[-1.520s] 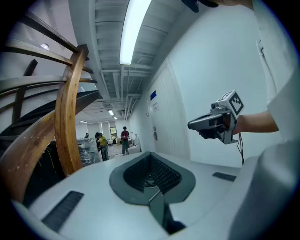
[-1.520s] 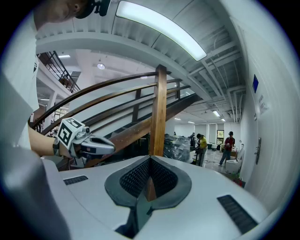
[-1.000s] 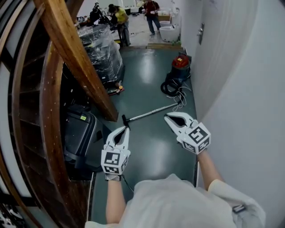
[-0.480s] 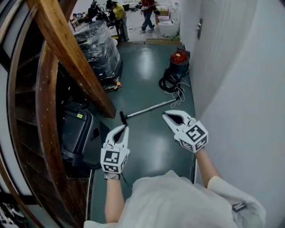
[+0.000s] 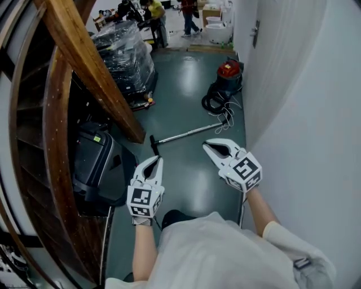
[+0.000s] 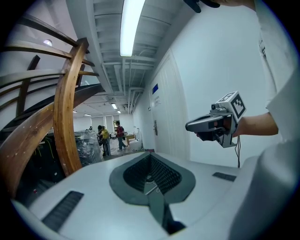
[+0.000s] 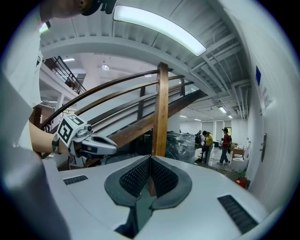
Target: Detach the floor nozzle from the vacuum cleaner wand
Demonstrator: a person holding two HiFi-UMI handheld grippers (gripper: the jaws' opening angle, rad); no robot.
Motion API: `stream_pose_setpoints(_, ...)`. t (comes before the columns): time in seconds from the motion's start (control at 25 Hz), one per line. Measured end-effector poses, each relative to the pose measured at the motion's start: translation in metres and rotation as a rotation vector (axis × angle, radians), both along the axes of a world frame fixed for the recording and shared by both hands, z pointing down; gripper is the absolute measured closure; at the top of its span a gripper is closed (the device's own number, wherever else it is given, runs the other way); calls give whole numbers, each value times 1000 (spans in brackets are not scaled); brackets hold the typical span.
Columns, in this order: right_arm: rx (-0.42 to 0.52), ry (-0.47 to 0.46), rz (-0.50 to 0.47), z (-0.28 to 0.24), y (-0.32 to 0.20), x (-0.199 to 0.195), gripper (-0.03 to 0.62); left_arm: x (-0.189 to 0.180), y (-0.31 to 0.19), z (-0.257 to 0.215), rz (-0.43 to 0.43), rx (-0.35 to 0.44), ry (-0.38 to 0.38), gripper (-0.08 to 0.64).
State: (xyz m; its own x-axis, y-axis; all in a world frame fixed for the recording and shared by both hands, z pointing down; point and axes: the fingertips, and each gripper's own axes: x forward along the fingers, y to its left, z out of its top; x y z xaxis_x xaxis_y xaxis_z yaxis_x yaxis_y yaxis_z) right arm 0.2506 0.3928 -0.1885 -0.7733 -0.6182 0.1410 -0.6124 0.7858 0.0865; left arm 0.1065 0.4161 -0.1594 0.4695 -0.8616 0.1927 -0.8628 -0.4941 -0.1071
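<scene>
A metal wand (image 5: 189,133) lies on the green floor, with a small black floor nozzle (image 5: 153,144) at its near left end. Its far end leads to a black hose (image 5: 214,103) and a red vacuum cleaner (image 5: 229,71) by the wall. My left gripper (image 5: 157,160) is shut and empty, its tip just short of the nozzle. The right gripper (image 5: 207,145) is also shut and empty, near the wand's right half. In the left gripper view I see the right gripper (image 6: 213,124), and in the right gripper view the left gripper (image 7: 89,142). Both are held in the air.
A slanted wooden stair beam (image 5: 93,68) and railing fill the left. Under them stands a black case (image 5: 96,165). A plastic-wrapped pallet (image 5: 127,53) stands further back, with people (image 5: 189,14) beyond it. A white wall (image 5: 299,113) with a door runs along the right.
The person has stepped forward and a dark shoe now shows below the grippers. Both grippers have advanced with the body, still shut and just short of the wand.
</scene>
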Motion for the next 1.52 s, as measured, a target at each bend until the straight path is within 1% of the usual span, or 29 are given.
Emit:
stream_pose_setpoints(0.12,-11,-8,0,4,0,9,563,8,5,2,-4,-7,-3,563)
stream_pose_setpoints(0.32,-9,-24,2,5,-5,16,563,10,3,7,-18,-18,5,563)
stream_pose_setpoints(0.52,-6,-56,57,-2,-18,29,563,11,-8,3,-20,-6,9,563)
stream_pose_setpoints(0.64,-24,-59,66,1,-27,31,563,9,-18,5,-17,-5,16,563)
stream_pose_setpoints(0.76,-25,-31,56,7,-41,22,563,3,-34,10,-10,-8,22,563)
stream_pose_setpoints(0.88,-3,41,36,17,-56,13,563,-3,-60,14,-5,-10,27,563)
stream_pose_setpoints(0.96,6,73,35,20,-72,8,563,-10,-83,14,-6,-7,27,563)
stream_pose_setpoints(1.08,18,91,47,20,-104,-1,563,-22,-120,12,-6,10,28,563)
stream_pose_setpoints(1.16,38,89,81,16,-127,-3,563,-27,-141,11,1,10,26,563)
stream_pose_setpoints(1.24,67,61,123,7,-152,0,563,-30,-164,12,11,9,26,563)
stream_pose_setpoints(1.36,118,-54,180,-20,-185,6,561,-36,-195,13,17,-3,44,563)
stream_pose_setpoints(1.44,139,-119,180,-36,-199,9,561,-37,-209,9,29,-2,54,563)
stream_pose_setpoints(1.52,142,-141,138,-45,-207,7,563,-38,-223,2,38,8,54,563)
